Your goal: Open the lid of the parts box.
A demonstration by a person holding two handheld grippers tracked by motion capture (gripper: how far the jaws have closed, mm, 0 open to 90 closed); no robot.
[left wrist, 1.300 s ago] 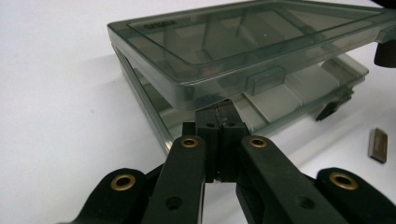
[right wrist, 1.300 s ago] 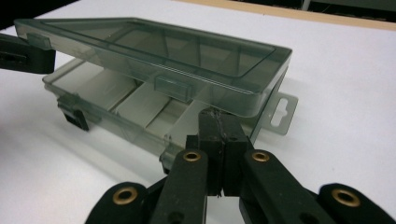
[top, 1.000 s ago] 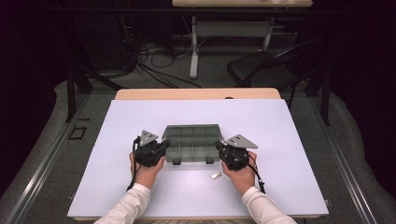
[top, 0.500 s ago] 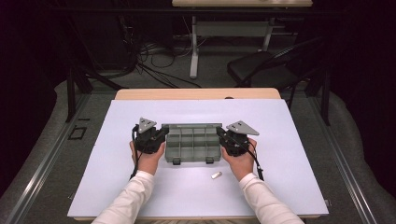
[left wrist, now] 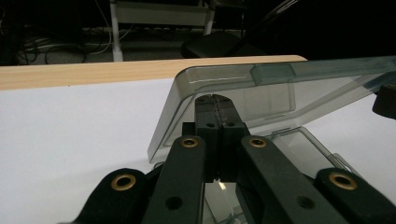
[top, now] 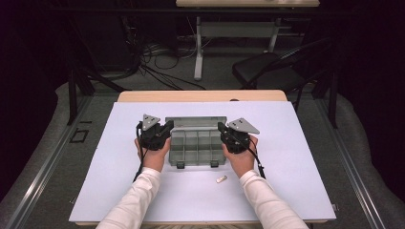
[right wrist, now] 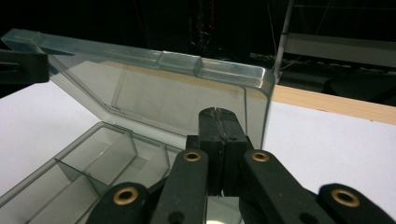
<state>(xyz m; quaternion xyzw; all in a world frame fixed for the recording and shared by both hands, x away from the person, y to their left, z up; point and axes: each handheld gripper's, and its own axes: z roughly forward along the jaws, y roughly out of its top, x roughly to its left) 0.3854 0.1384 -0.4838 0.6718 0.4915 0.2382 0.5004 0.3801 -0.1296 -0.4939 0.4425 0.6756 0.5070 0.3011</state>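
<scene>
Smoky plastic lid (top: pixel 196 121) raised | both grippers closed, empty, beneath lid | small capsule (top: pixel 220 180) nearby

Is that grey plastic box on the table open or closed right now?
Open. The box's clear lid is tilted up and back from the base, with both closed grippers behind its corners, and the divided compartments lie uncovered and look empty.

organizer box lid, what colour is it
The lid is see-through smoky grey plastic, clearest in the right gripper view.
</scene>
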